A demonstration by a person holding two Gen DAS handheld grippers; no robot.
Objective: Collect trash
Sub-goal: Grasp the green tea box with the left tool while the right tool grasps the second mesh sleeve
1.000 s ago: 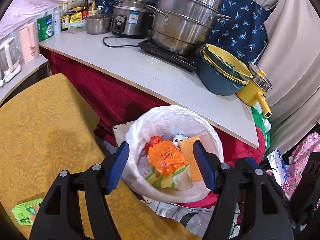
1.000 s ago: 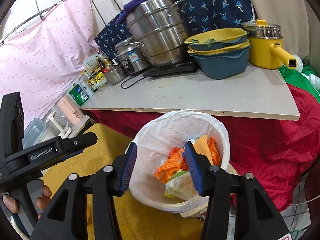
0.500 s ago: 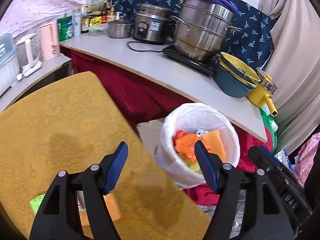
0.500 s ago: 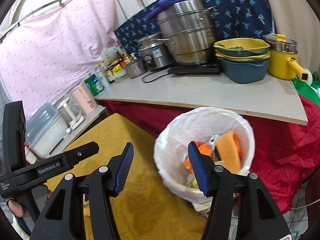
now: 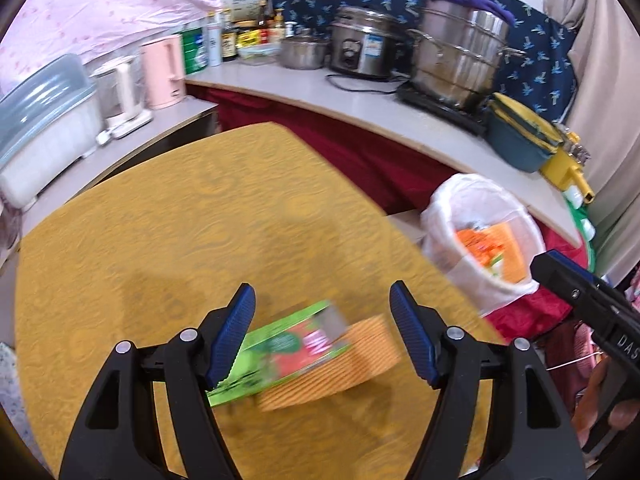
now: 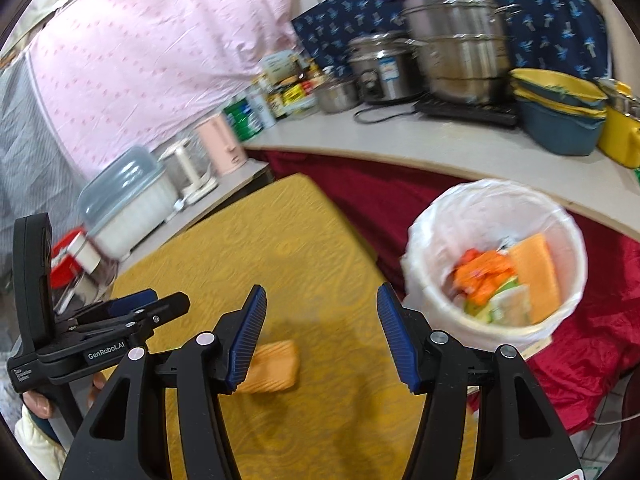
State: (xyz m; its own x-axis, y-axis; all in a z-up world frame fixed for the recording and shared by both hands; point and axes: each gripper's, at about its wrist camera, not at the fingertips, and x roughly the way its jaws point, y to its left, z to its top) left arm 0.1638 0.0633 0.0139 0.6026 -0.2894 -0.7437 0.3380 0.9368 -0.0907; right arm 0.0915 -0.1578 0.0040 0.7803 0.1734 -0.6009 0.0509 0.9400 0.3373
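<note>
A green and red wrapper [image 5: 280,352] lies on the yellow table [image 5: 200,220], overlapping a flat orange packet [image 5: 344,364]. My left gripper [image 5: 322,308] hovers above them, open and empty, with the wrapper below the gap between its fingers. My right gripper [image 6: 322,308] is also open and empty over the table [image 6: 280,232]; the orange packet [image 6: 274,368] shows beside its left finger. The bin with a white liner [image 6: 480,200] stands off the table's right edge and holds orange and green trash; in the left wrist view the bin [image 5: 444,216] is at the right.
Behind runs a counter [image 5: 380,108] with a big steel pot [image 5: 460,56], a rice cooker [image 5: 360,48], stacked basins [image 5: 520,140], a pink kettle [image 5: 164,72] and bottles. Red cloth [image 6: 360,200] hangs below it. A person's hand holds the left gripper [image 6: 120,320].
Both grippers have swung left, away from above the bin and over the yellow table. The wrapper and orange packet have come into view under the left gripper.
</note>
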